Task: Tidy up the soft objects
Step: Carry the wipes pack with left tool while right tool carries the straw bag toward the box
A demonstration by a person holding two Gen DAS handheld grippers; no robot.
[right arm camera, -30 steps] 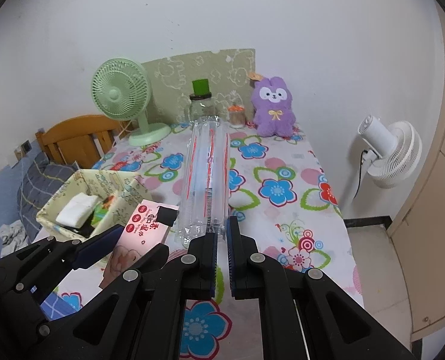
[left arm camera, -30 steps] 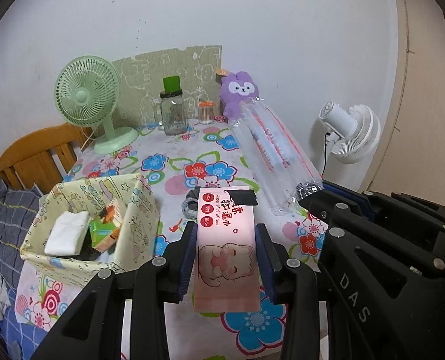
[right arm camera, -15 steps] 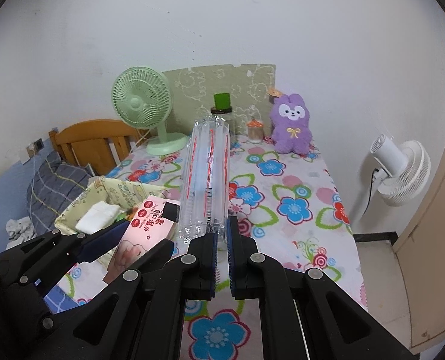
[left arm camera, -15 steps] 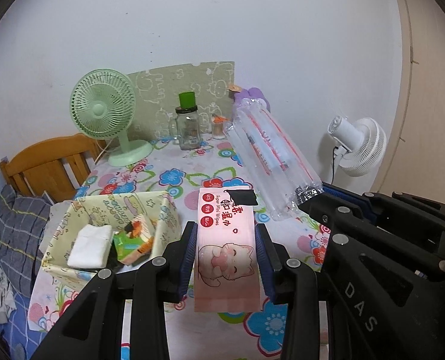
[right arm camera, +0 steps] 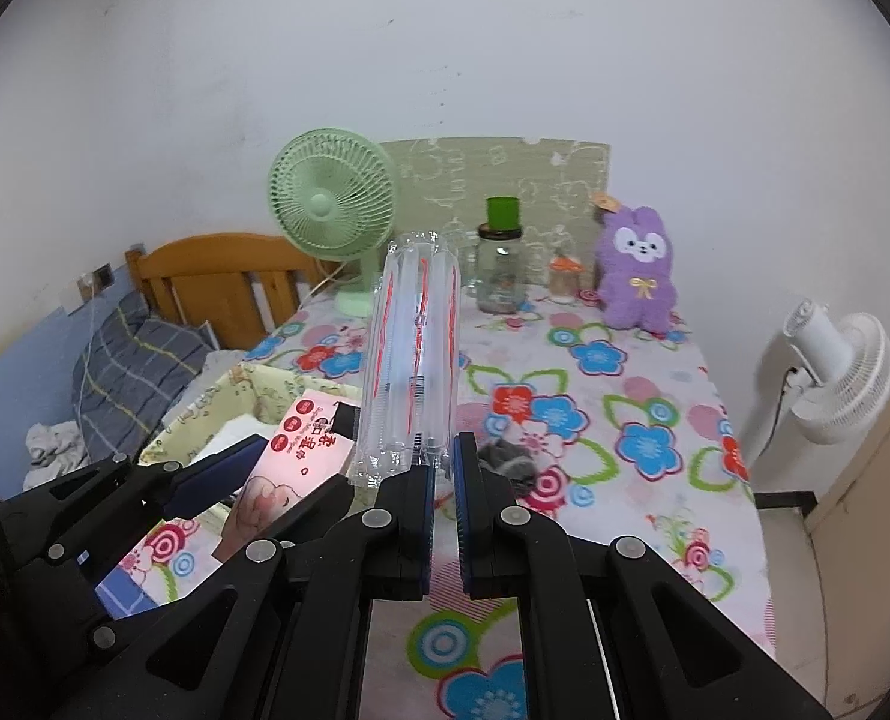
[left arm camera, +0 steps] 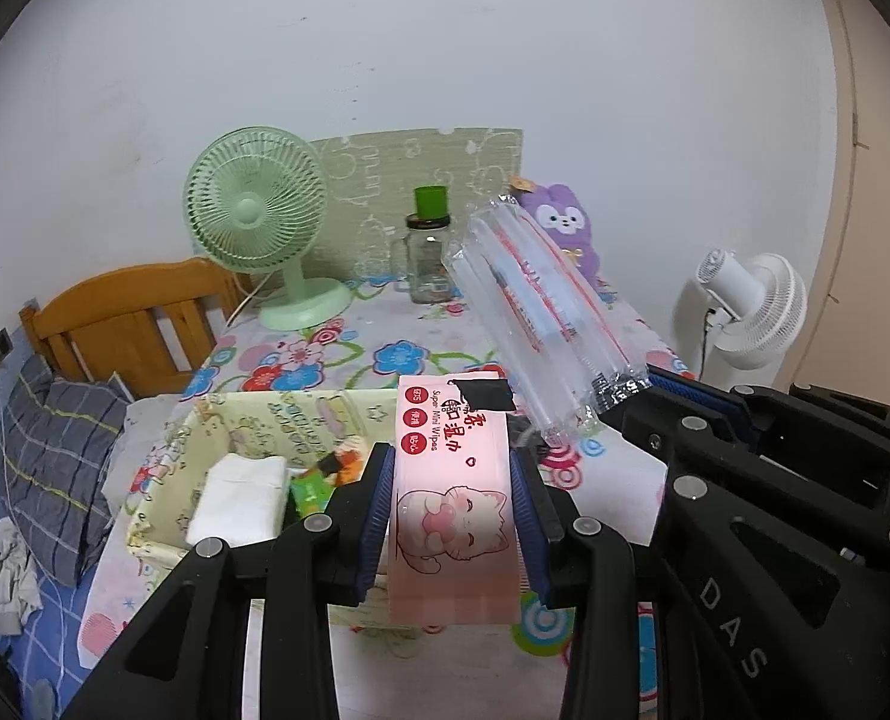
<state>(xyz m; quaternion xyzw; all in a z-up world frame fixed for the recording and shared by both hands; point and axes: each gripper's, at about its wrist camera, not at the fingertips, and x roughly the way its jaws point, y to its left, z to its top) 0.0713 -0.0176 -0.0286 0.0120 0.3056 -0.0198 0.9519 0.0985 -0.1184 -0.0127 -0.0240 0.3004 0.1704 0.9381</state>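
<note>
My left gripper (left arm camera: 452,462) is shut on a pink pack of wet wipes (left arm camera: 451,498) with a cat drawing, held above the near right corner of a yellow fabric bin (left arm camera: 300,414). The bin holds a white tissue pack (left arm camera: 240,498) and a green pack (left arm camera: 309,489). To the right, my right gripper (right arm camera: 443,450) is shut on the crimped end of a long clear plastic package (right arm camera: 414,360) with red stripes, which sticks out over the table. A purple plush rabbit (right arm camera: 640,270) sits at the table's far right, and a small grey thing (right arm camera: 505,459) lies near the right fingers.
A green desk fan (left arm camera: 258,222), a glass jar with a green lid (left arm camera: 429,258) and a small jar (right arm camera: 565,279) stand along the back of the flowered table (right arm camera: 625,396). A white fan (right arm camera: 835,378) stands off its right edge. A wooden bed frame (left arm camera: 126,324) and plaid pillow (left arm camera: 54,450) lie left.
Both grippers have drawn back from the table and shifted left together, each keeping its load. The fabric bin now lies closer under the wipes pack.
</note>
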